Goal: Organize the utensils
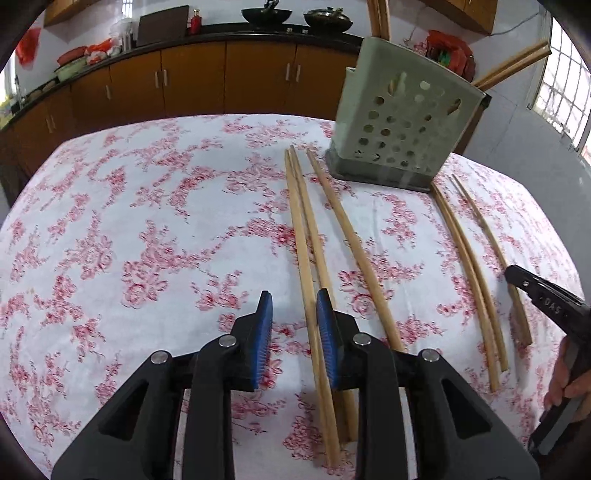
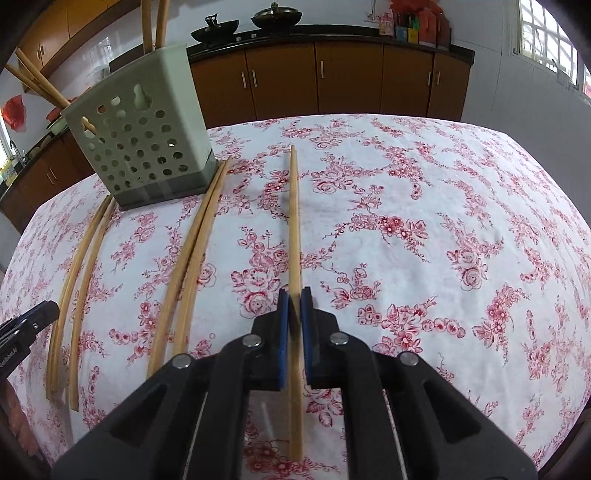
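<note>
The chopsticks standing in the holder (image 1: pixel 399 122) run off the top edge, their ends unseen. In the left view, 2 chopsticks (image 1: pixel 314 295) slip under the left gripper (image 1: pixel 294 306), near ends hidden. The hand (image 1: pixel 565 373) is cut off at the right edge.

raised letters on the right tongs (image 1: pixel 554 308) seem to read "adas"; nothing else is legible

place: home kitchen, pretty lived-in
top of frame: brown cabinets (image 2: pixel 347 77) under a dark counter, two woks (image 2: pixel 214 35) sitting on the stove
right edge: barred window (image 2: pixel 546 44)
middle: table (image 2: pixel 443 221) with a red floral cloth
</note>
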